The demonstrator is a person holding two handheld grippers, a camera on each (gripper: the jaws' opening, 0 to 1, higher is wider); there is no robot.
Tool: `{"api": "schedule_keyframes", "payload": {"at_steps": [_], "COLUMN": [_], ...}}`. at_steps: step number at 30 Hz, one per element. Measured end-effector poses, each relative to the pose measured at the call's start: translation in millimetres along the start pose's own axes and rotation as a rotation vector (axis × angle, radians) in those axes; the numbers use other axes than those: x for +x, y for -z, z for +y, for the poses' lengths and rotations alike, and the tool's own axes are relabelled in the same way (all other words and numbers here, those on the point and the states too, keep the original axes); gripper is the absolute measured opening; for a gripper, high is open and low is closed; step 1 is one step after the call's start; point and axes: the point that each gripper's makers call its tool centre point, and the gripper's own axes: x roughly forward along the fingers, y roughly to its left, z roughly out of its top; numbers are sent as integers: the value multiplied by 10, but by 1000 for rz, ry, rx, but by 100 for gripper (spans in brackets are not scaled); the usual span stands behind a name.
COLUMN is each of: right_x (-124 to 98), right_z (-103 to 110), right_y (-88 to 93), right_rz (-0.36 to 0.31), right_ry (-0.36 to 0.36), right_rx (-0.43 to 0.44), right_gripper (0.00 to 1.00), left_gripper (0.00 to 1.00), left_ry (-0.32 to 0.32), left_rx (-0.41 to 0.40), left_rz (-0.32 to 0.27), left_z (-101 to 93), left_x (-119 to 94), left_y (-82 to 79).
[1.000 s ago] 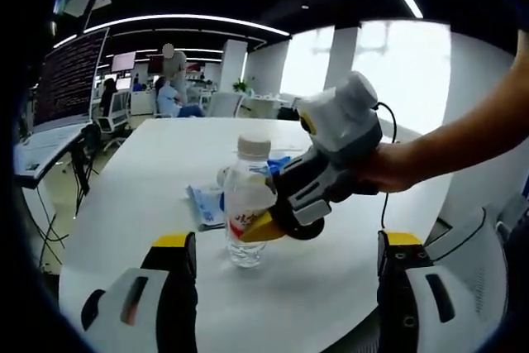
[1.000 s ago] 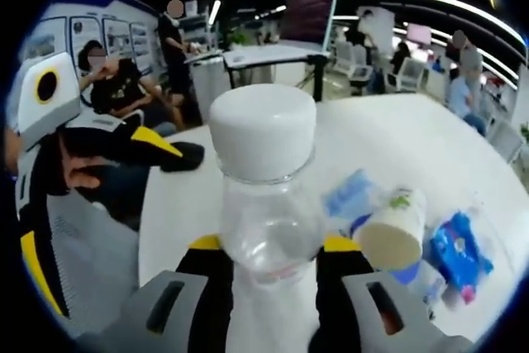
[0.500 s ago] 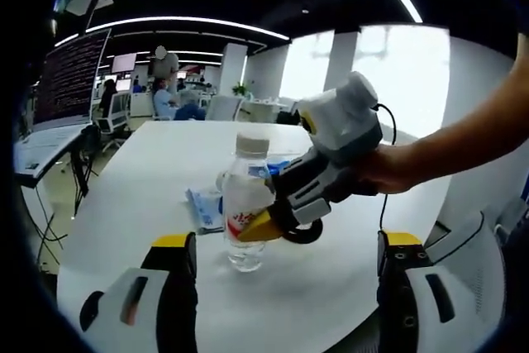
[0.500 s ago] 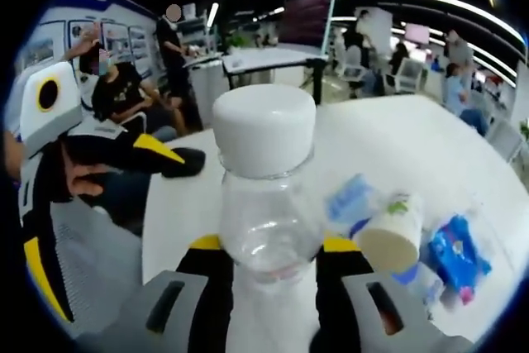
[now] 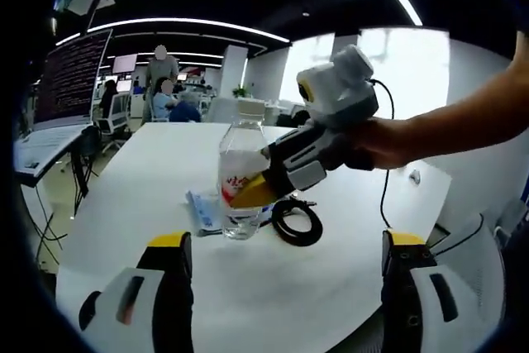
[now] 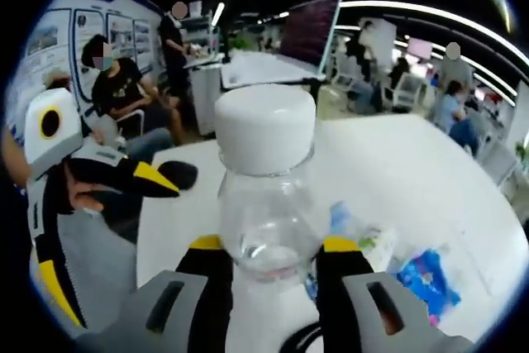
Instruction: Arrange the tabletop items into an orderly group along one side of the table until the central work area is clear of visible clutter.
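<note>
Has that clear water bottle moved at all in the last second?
Yes. The right gripper has lifted the bottle and carried it away from the camera. It now reaches above the table's far edge, uncovering a black cable coil.

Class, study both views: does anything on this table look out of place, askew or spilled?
Nothing is spilled. The clear bottle is capped and upright in the right gripper. Beyond it, blue packets and a black cable coil lie loosely mid-table.
</note>
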Motion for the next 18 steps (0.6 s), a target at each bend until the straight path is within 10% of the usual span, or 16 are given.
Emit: {"api": "schedule_keyframes", "payload": {"at_steps": [18], "right_x": [17], "right_z": [-430], "right_y": [-760], "right_rz": [-56], "right_ry": [35], "right_rx": [-52], "right_gripper": [35], "left_gripper": [99], "left_ry": [-20], "left_rx": [3], "left_rz": [-18], "left_z": [39], "left_x": [-12], "left_y": [-28]}}
